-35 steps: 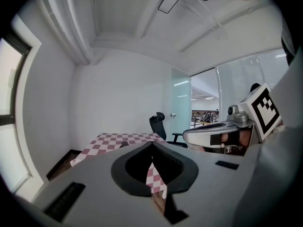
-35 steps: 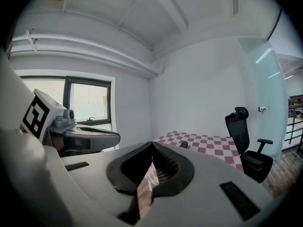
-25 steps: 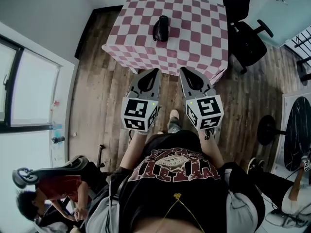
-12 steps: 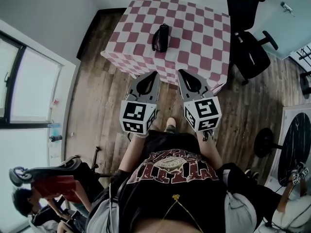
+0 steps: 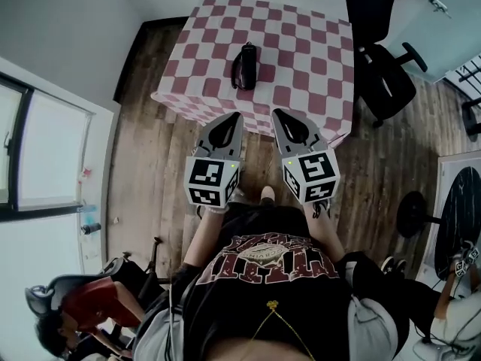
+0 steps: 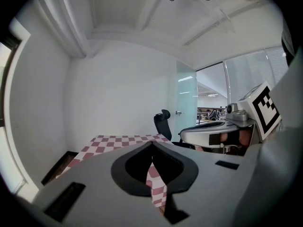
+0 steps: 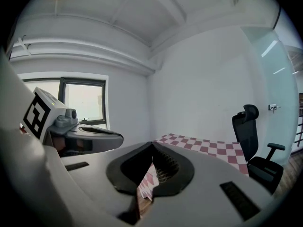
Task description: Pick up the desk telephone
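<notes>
The desk telephone (image 5: 245, 66), black with its handset on top, lies on a table under a pink-and-white checked cloth (image 5: 301, 43) in the head view. My left gripper (image 5: 237, 116) and right gripper (image 5: 276, 113) are held side by side over the wooden floor. Their tips just reach the table's near edge, short of the telephone. Both are shut with nothing between the jaws. The left gripper view (image 6: 152, 144) and right gripper view (image 7: 152, 144) show shut jaws and the checked cloth (image 6: 118, 141) beyond; the telephone is hidden in both.
A black office chair (image 5: 383, 59) stands at the table's right side. White walls (image 5: 68, 21) run behind and left of the table, with a window (image 5: 37, 156) at left. A round dark table (image 5: 460, 205) is at far right. Another person with a red seat (image 5: 90, 307) is at lower left.
The table and telephone have drawn closer in the head view, and both grippers have moved forward to the table's near edge. Both have stayed shut.
</notes>
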